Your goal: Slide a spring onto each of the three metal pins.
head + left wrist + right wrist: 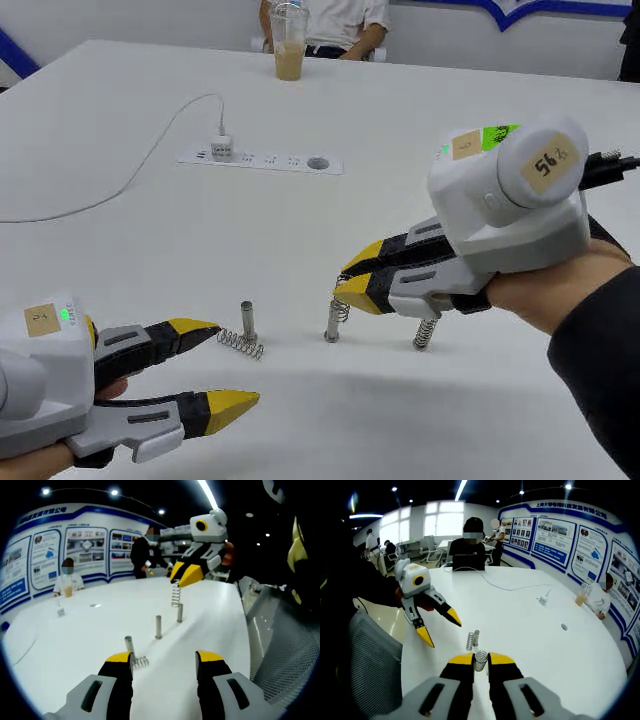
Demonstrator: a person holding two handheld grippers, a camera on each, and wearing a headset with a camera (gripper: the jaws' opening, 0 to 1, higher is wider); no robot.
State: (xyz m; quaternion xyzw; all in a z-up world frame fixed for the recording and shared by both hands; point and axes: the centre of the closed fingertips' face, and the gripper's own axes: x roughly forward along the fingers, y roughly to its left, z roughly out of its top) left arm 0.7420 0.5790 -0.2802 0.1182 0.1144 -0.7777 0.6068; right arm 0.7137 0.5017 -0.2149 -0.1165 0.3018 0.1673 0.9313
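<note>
My left claw [235,362] is nearest, jaws spread wide, gripping nothing. A loose spring [240,343] lies flat just ahead of its tips, against the foot of the left pin [247,320]. Farther on, my right claw [342,281] is pinched almost closed on a second spring [342,310], which hangs beside the middle pin [333,320]. A third spring [426,333] stands slightly tilted under that claw's body.

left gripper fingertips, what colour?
Yellow, over black; the left gripper shows them best in the head view.
</note>
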